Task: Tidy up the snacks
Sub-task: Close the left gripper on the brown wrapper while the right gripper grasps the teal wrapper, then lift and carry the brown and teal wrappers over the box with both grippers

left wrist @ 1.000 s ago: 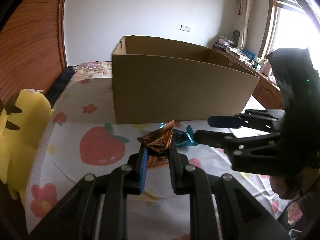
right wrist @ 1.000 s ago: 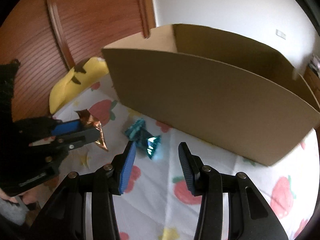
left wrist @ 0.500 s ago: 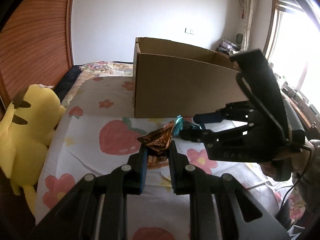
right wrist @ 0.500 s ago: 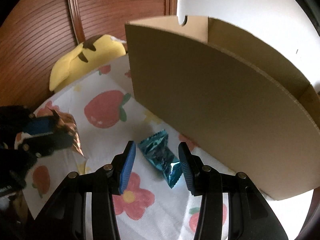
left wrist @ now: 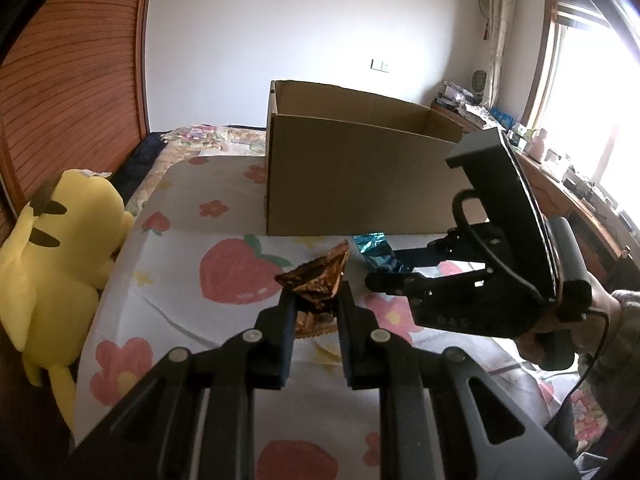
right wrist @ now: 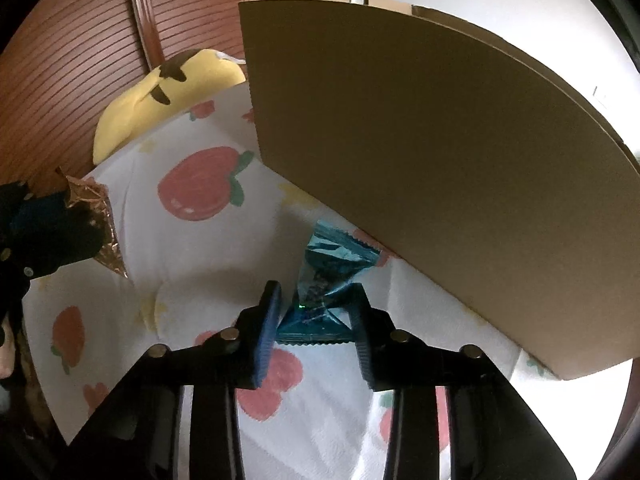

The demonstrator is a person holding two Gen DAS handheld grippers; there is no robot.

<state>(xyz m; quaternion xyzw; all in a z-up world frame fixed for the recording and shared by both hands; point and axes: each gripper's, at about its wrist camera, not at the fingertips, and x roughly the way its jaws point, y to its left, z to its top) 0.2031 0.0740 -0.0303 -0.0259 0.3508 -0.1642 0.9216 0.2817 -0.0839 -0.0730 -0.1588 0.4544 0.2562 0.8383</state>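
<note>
My left gripper (left wrist: 314, 296) is shut on a crinkled brown foil snack packet (left wrist: 318, 280) and holds it above the bed; the packet also shows at the left of the right wrist view (right wrist: 94, 208). A teal foil snack packet (right wrist: 326, 276) lies on the strawberry-print sheet (left wrist: 180, 280) by the front wall of an open cardboard box (left wrist: 352, 176). My right gripper (right wrist: 316, 300) is open with its fingers on either side of the teal packet's near end, which also shows in the left wrist view (left wrist: 374, 250). The box's inside is mostly hidden.
A yellow plush toy (left wrist: 56, 248) lies at the bed's left edge by the wooden wall panel (left wrist: 72, 92). A cluttered desk (left wrist: 560, 168) runs under the bright window on the right. The box wall (right wrist: 420, 168) looms just beyond the right gripper.
My right gripper has moved forward and down until its fingers straddle the teal packet. My left gripper has drawn back from the box, still holding the brown packet.
</note>
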